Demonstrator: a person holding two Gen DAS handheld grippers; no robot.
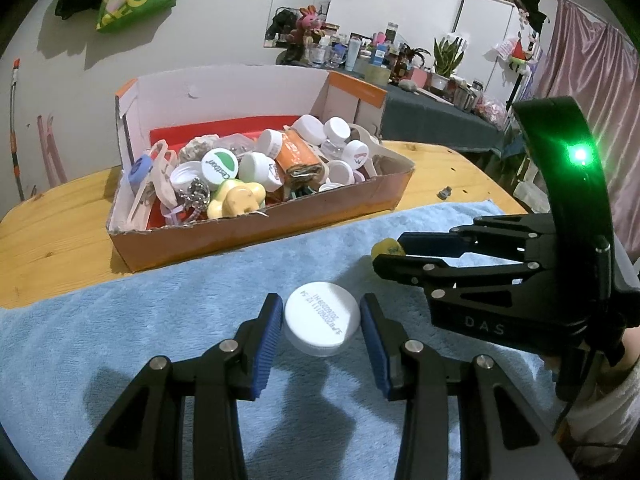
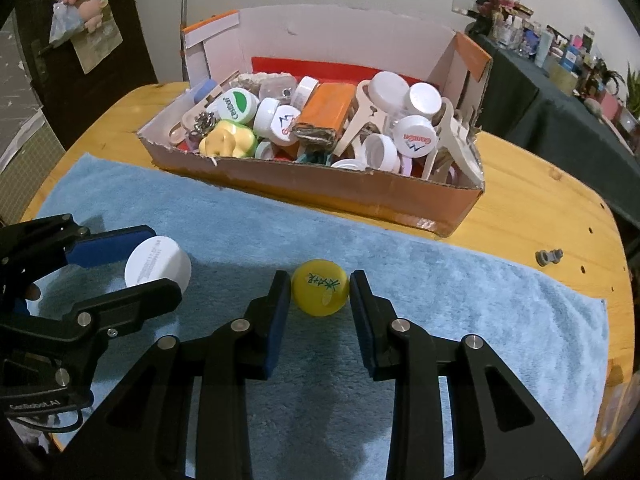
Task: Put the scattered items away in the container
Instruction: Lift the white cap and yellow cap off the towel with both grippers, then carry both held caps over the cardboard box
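Note:
A white bottle cap (image 1: 321, 323) with printed digits lies on the blue towel (image 1: 160, 320), between the fingers of my left gripper (image 1: 322, 320). The jaws stand open around it, with small gaps on both sides. The cap also shows in the right wrist view (image 2: 158, 266). A yellow cap (image 2: 320, 287) with green characters lies on the towel (image 2: 480, 300) between the fingers of my right gripper (image 2: 320, 292), also open, close on both sides. The orange cardboard box (image 1: 256, 236) behind the towel holds several caps, wooden pieces and an orange packet; it also shows in the right wrist view (image 2: 340, 194).
The towel covers the near part of a round wooden table (image 2: 540, 200). A small grey metal part (image 2: 550, 257) lies on the wood right of the towel. A dark-clothed side table (image 1: 432, 116) crowded with bottles stands behind the box.

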